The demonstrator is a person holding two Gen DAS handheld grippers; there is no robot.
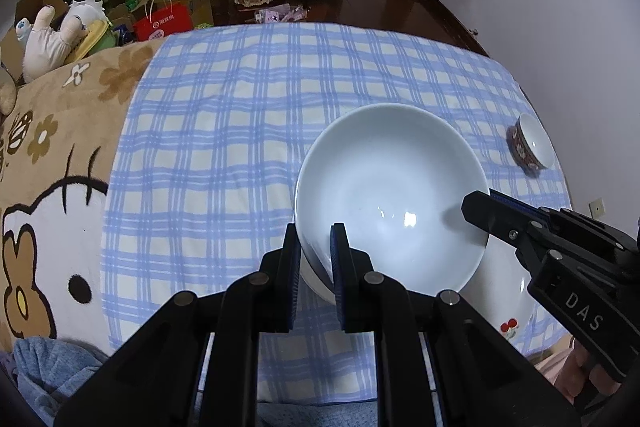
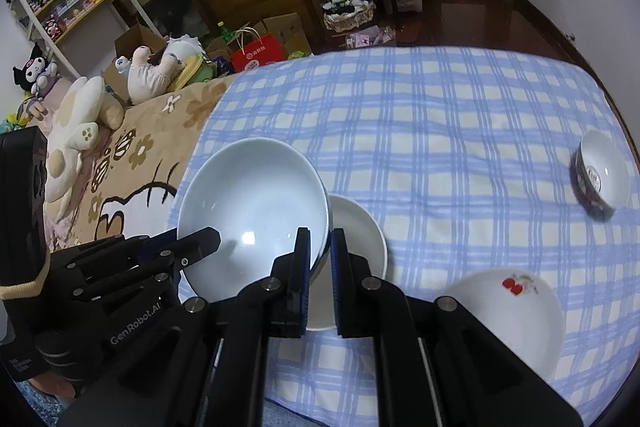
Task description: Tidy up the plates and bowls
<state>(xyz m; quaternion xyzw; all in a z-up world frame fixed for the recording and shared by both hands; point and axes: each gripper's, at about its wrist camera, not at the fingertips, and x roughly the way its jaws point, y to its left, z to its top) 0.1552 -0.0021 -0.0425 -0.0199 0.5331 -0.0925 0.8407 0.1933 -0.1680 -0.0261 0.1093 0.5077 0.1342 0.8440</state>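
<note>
A large white bowl (image 1: 392, 195) (image 2: 252, 203) is held between both grippers over the blue checked cloth. My left gripper (image 1: 314, 233) (image 2: 208, 239) is shut on its left rim, one finger inside and one outside. My right gripper (image 2: 320, 237) (image 1: 476, 207) is shut on the opposite rim. A shallow white dish (image 2: 360, 227) (image 1: 314, 281) lies partly hidden under the bowl; whether they touch I cannot tell. A white bowl with a cherry print (image 2: 516, 311) (image 1: 508, 327) sits near right. A small dark red patterned bowl (image 1: 530, 143) (image 2: 598, 175) stands far right.
The blue checked cloth (image 1: 240, 107) covers a bed-like surface, with a brown cartoon blanket (image 1: 60, 147) on its left. Plush toys (image 2: 80, 123), cardboard boxes and a red paper bag (image 2: 260, 55) crowd the far left. Dark wooden floor lies beyond the far edge, a wall to the right.
</note>
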